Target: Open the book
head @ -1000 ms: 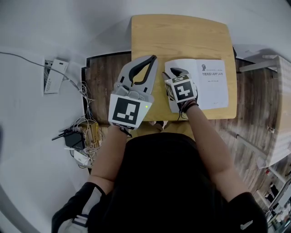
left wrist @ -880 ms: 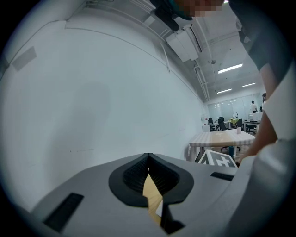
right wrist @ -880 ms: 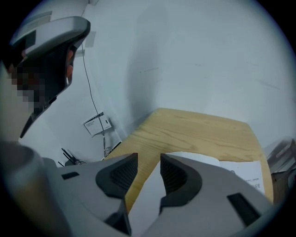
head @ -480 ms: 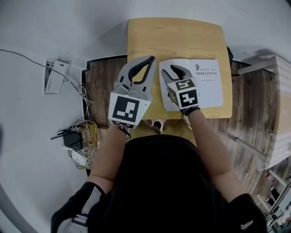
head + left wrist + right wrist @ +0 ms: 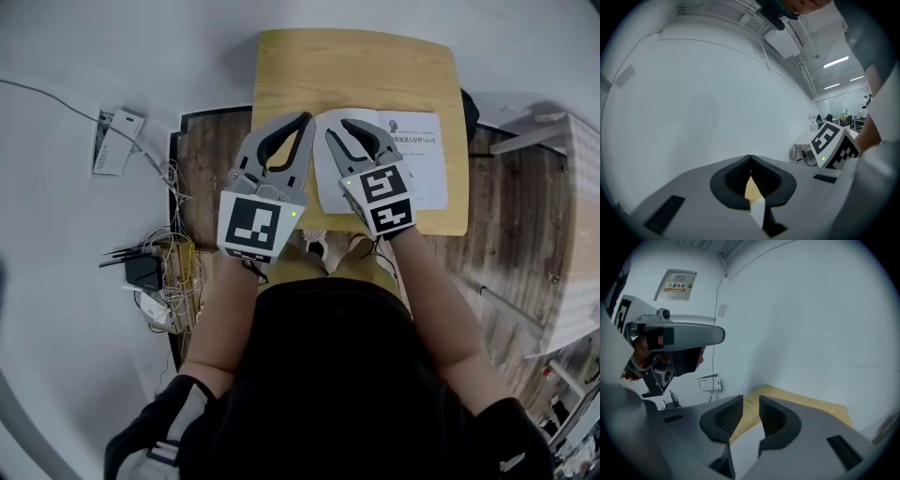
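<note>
- Book [image 5: 412,164]: upper centre-right of frame, flat on counter [image 5: 356,66]; thin, light, floppy.
- Prob. best taken at cover's free edge; gentle pinch, easily creased.
- Left gripper [image 5: 304,120] jaws pressed together, empty; right gripper [image 5: 337,127] jaws part-spread, just been closing, nothing betw.

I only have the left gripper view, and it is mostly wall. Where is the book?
Observer: The book lies flat on the wooden table, toward its near right corner, print up.
Operator: And the right tool?
Observer: The right tool hangs over the book's left edge. Its jaws have just been closing but stand apart, with nothing between them.
Operator: Is my left tool over it?
Observer: No. The left tool has its tips over bare wood left of the book.
</note>
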Demonstrator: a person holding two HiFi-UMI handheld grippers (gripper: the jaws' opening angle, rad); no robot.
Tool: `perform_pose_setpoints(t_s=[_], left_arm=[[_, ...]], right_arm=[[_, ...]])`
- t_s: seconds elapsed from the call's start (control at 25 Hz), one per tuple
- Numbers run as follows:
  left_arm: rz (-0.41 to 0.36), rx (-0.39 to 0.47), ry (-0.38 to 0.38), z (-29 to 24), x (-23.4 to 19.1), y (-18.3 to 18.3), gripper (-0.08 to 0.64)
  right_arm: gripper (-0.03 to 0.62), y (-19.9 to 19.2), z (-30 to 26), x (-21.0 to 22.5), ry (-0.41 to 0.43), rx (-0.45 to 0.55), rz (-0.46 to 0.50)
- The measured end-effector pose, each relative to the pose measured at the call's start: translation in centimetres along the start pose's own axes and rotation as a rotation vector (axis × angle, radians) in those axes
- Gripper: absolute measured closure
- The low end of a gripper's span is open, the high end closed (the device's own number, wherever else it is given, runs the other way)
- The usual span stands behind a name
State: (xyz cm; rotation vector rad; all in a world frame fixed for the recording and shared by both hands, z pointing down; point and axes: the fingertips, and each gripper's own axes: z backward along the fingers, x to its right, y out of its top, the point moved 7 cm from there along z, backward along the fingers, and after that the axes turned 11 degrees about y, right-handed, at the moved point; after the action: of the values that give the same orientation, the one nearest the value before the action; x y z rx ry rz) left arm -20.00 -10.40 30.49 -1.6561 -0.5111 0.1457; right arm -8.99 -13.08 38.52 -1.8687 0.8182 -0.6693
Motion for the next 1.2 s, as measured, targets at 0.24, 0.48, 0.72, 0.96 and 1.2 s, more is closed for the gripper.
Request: perform_pose_setpoints(t_s=[0.24, 0.48, 0.72, 0.96, 1.2], left_arm=[[-0.012, 0.011, 0.042, 1.6, 2.9, 1.2, 0.554], [-0.021, 0.028, 0.089, 3.3, 5.8, 2.7, 0.553], [-0.021, 0.068, 0.139, 5.0, 8.7, 4.2, 0.553], [-0.031, 0.096, 0.154, 5.8, 10.6, 5.1, 0.552], [-0.053, 0.119, 0.140, 5.9, 11.8, 6.7, 0.553]], right_arm=[[0.476, 0.3, 3.6, -0.9, 0.042, 0.055, 0.048], [0.476, 1.4, 7.7, -1.6, 0.070, 0.137, 0.084], [0.476, 2.3, 12.0, -2.3, 0.098, 0.197, 0.164], [0.476, 2.9, 15.2, -2.6, 0.085, 0.261, 0.212], [0.476, 4.8, 18.4, -2.7, 0.081, 0.340, 0.248]])
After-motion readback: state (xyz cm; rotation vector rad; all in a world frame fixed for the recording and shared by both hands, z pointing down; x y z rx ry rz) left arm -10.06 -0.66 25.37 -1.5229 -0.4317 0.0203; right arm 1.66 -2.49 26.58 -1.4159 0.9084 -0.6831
